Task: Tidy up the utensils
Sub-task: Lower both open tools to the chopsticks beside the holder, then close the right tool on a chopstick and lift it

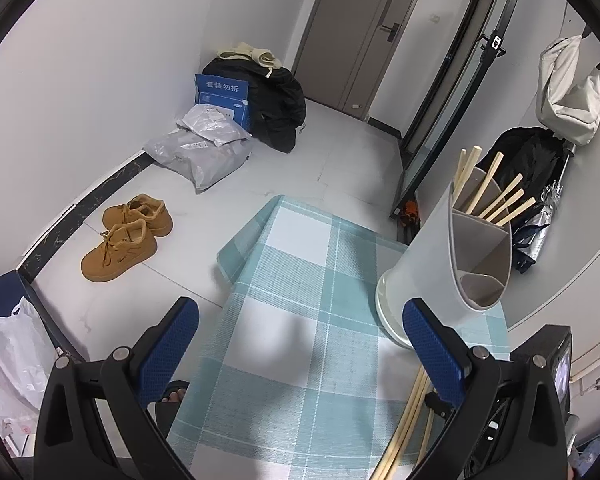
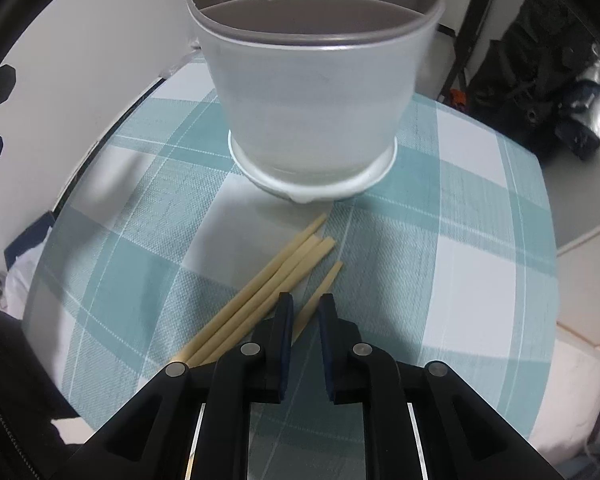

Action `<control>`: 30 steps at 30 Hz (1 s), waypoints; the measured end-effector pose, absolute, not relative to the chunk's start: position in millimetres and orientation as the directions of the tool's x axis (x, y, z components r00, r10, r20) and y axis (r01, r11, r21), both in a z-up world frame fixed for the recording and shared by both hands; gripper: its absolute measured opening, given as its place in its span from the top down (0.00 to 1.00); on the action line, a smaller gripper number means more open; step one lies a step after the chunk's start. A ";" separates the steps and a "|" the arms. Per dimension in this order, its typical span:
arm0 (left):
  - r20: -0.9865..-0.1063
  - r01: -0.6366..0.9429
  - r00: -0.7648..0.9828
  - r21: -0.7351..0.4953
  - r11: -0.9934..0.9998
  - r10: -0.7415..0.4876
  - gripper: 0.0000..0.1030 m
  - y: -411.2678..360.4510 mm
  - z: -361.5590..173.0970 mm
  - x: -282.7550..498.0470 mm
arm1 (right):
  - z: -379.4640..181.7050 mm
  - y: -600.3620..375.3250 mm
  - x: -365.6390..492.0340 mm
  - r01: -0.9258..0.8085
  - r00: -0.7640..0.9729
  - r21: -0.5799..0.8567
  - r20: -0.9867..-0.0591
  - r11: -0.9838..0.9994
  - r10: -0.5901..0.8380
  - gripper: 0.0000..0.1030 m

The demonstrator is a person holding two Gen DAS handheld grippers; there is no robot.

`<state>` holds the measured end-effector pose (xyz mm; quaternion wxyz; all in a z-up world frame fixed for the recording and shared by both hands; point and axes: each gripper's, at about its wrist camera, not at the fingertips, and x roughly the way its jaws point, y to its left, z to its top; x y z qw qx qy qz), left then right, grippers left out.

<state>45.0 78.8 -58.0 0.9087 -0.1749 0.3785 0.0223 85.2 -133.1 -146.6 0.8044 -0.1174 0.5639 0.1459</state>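
Observation:
A frosted white utensil holder (image 1: pixel 428 264) (image 2: pixel 312 100) with a grey divider stands on the checked tablecloth. Several wooden chopsticks (image 1: pixel 496 196) stick out of its far compartment. Three loose chopsticks (image 2: pixel 272 280) lie side by side on the cloth in front of the holder, also seen as a bundle (image 1: pixel 410 420) in the left wrist view. A single chopstick (image 2: pixel 328 280) lies apart from them and runs between the pads of my right gripper (image 2: pixel 306 300), which is shut on it. My left gripper (image 1: pixel 300 312) hangs wide open and empty over the table's edge, left of the holder.
The table with the teal and white cloth (image 1: pixel 300 280) ends near a white wall. On the floor are tan shoes (image 1: pixel 124 236), grey parcels (image 1: pixel 204 148), a blue box (image 1: pixel 222 96) and a black bag (image 1: pixel 276 108). A folded umbrella (image 1: pixel 540 220) leans at the right.

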 end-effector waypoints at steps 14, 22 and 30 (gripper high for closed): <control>-0.783 0.011 0.606 -0.172 0.985 -0.143 0.03 28.6 -85.0 47.6 | -128.2 -189.5 85.0 -0.243 0.372 0.225 -0.877 0.944 0.304 0.95; -0.853 0.103 0.493 -0.141 0.985 -0.174 0.04 2.5 -105.3 40.4 | -106.5 -250.6 84.0 -0.154 0.449 0.477 -0.746 0.865 0.491 0.95; -0.890 0.143 0.419 -0.129 0.981 -0.178 0.04 -10.6 -116.9 45.1 | -110.6 -296.9 76.0 -0.072 0.515 0.687 -0.595 0.723 0.617 0.95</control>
